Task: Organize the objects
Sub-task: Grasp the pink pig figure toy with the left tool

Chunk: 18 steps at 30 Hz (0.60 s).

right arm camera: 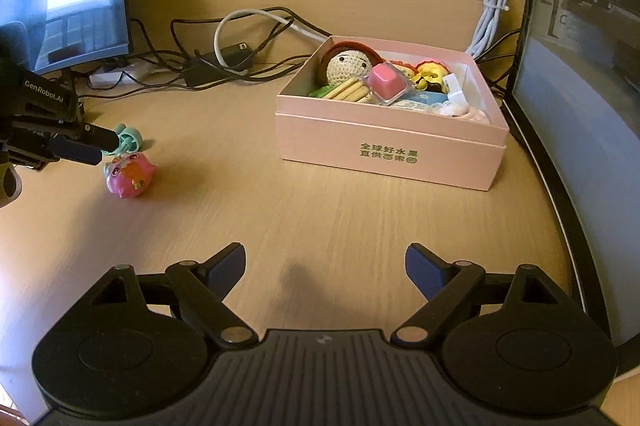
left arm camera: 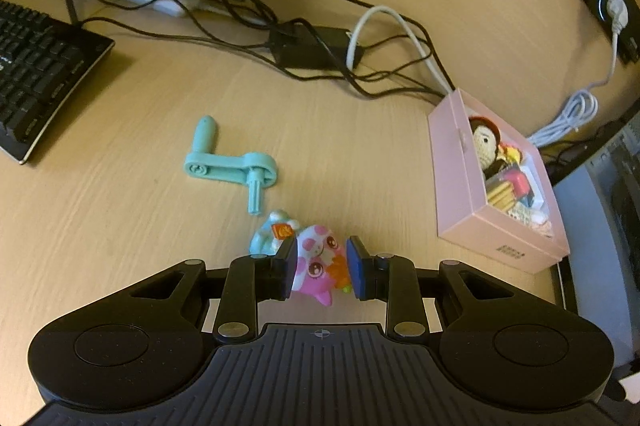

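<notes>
The left gripper (left arm camera: 322,266) pinches a pink spotted toy (left arm camera: 316,266) just above the bench (left arm camera: 360,154), well left of the pink box (left arm camera: 460,186) (already filled with a crocheted doll (right arm camera: 346,64) and other small things). A teal crank handle (left arm camera: 230,166) lies farther from the box. The right gripper (right arm camera: 326,268) stands spread and empty before the box.

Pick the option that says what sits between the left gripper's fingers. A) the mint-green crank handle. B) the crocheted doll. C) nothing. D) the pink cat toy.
D: in the left wrist view the left gripper has its fingers pressed on the pink cat toy, while the crank handle lies on the desk and the doll is in the pink box.
</notes>
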Available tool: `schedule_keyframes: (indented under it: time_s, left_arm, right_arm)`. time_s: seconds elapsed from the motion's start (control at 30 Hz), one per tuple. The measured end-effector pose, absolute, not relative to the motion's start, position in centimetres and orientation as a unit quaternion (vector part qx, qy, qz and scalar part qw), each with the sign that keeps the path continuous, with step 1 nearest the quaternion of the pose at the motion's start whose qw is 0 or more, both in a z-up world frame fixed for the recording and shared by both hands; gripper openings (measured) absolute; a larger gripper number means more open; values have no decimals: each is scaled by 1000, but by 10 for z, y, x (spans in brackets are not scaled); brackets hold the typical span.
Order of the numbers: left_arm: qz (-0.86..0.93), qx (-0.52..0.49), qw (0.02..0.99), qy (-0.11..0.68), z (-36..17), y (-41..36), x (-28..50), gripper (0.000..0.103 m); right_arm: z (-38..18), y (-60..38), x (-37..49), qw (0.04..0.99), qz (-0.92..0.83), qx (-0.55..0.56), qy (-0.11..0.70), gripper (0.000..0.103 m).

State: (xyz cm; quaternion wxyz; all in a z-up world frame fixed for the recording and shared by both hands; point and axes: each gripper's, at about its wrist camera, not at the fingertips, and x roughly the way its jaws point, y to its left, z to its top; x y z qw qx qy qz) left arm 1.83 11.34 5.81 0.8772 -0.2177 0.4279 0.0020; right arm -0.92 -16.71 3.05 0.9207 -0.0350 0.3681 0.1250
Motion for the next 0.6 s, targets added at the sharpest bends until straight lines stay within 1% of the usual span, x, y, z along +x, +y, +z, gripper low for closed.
schedule_keyframes:
  time_s: [0.3,0.4,0.53,0.6]
  left_arm:
    - [-13,-156,868,471,35,99,9,30]
    - [-39,-100,871,479,28,83,1,30]
    - [-80,-2,882,465,26,58,-10,31]
    - [-98,43,882,459,25,46,-13,37]
  right_arm:
    - [26,-154,-12,915,145,-60,372,88]
    - [23,-154,-10,912,140,-59,381,89]
    - [20,-155,-11,910,135,-64,386,89]
    - [18,-155,-11,909,130,-63,391,89]
